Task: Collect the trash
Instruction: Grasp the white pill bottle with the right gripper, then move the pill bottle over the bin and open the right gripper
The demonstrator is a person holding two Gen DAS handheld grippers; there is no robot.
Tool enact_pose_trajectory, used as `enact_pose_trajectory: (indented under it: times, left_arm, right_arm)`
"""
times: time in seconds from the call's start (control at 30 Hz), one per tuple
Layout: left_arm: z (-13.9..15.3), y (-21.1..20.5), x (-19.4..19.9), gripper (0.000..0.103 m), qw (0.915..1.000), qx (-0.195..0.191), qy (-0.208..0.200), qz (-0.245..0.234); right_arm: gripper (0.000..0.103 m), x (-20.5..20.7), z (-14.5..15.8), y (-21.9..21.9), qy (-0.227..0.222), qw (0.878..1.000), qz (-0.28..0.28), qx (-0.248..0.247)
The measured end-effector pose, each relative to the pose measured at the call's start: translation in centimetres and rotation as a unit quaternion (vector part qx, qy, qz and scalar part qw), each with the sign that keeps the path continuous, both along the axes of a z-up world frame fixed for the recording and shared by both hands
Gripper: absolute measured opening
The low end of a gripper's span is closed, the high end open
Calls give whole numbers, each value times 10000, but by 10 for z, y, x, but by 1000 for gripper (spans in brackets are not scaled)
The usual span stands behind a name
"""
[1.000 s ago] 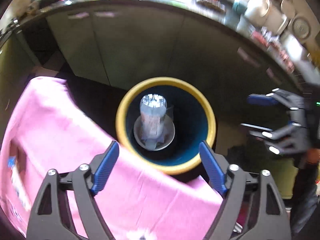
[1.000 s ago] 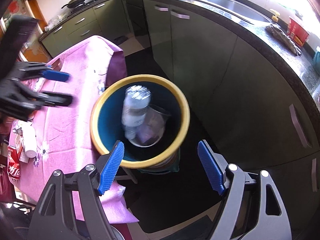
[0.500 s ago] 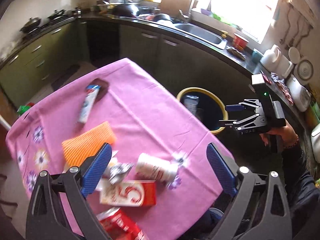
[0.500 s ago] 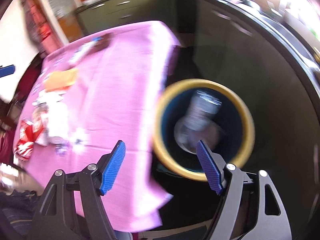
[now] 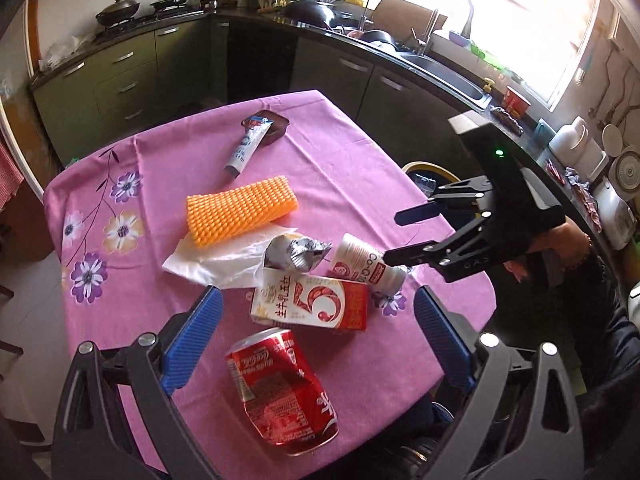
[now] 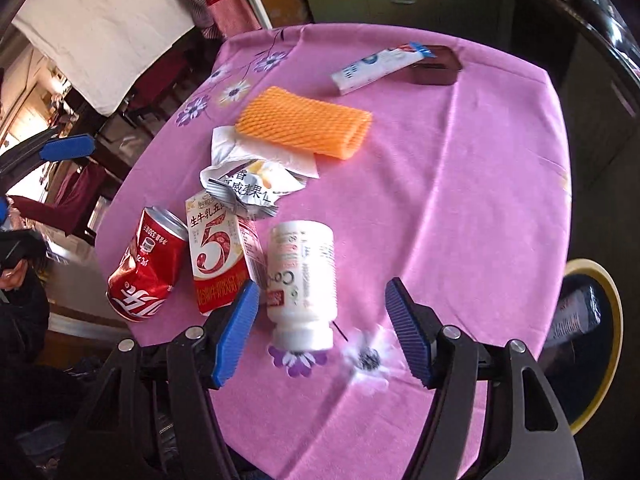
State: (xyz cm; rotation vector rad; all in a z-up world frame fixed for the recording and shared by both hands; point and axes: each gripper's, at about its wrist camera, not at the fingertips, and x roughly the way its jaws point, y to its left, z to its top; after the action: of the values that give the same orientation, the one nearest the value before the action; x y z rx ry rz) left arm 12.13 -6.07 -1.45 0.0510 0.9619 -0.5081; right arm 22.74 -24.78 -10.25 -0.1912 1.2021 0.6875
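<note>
Trash lies on the pink tablecloth [image 5: 340,168]: a dented red cola can [image 5: 282,388] [image 6: 146,266], a red and white milk carton [image 5: 310,300] [image 6: 218,258], a white bottle [image 5: 366,266] [image 6: 302,278], a crumpled silver wrapper [image 5: 294,254] [image 6: 248,188], an orange foam net [image 5: 240,208] [image 6: 304,126] and a white tissue [image 5: 216,258]. My left gripper [image 5: 316,340] is open and empty above the can. My right gripper [image 6: 320,330] [image 5: 394,236] is open and empty, its jaws either side of the white bottle's neck end.
A white tube [image 5: 248,146] [image 6: 376,66] leans on a dark box [image 6: 434,66] at the table's far side. A yellow-rimmed blue bin [image 6: 600,344] [image 5: 430,170] with a bottle inside stands beside the table. Kitchen cabinets [image 5: 120,80] and a sink counter lie behind.
Both grippers have swung away from over the bin to above the table's trash. The right gripper now hovers at the white bottle, the left over the cola can.
</note>
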Motion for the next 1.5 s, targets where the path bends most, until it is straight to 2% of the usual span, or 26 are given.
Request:
enact_pose_trajectory:
  times: [0.47,0.57,0.67,0.9,1.23,1.4,1.5]
  left_arm:
    - [-4,7,-6,92,10000,-38,-11,2]
    - [-5,9,-5,92,10000,-54,-2,19]
    - [-5,10,-6,92,10000,-46,17,40]
    - [-6,12,-6,92,10000,-32,9,48]
    - [-7,3,-2,92,10000,28,43,-43]
    - [-7,-7,-1,92,9999,73,42,-144]
    - [-8,-15,0,92,9996,118,47,-234]
  right_arm:
    - [61,17,-29,32,316,9981,212,-490]
    - [55,18,-36,37,369,9974,249,-568]
    - [48,21,-42,40,442,9970,268,-567]
    - [47,25,-42,32,473,9980,146,-390]
    - [47,17,-4,-21,235,9985,-412,272]
    - [47,14,16,-64,44,9954,-845,449]
    - [47,18,27,-107,-133,9896,-1363,436]
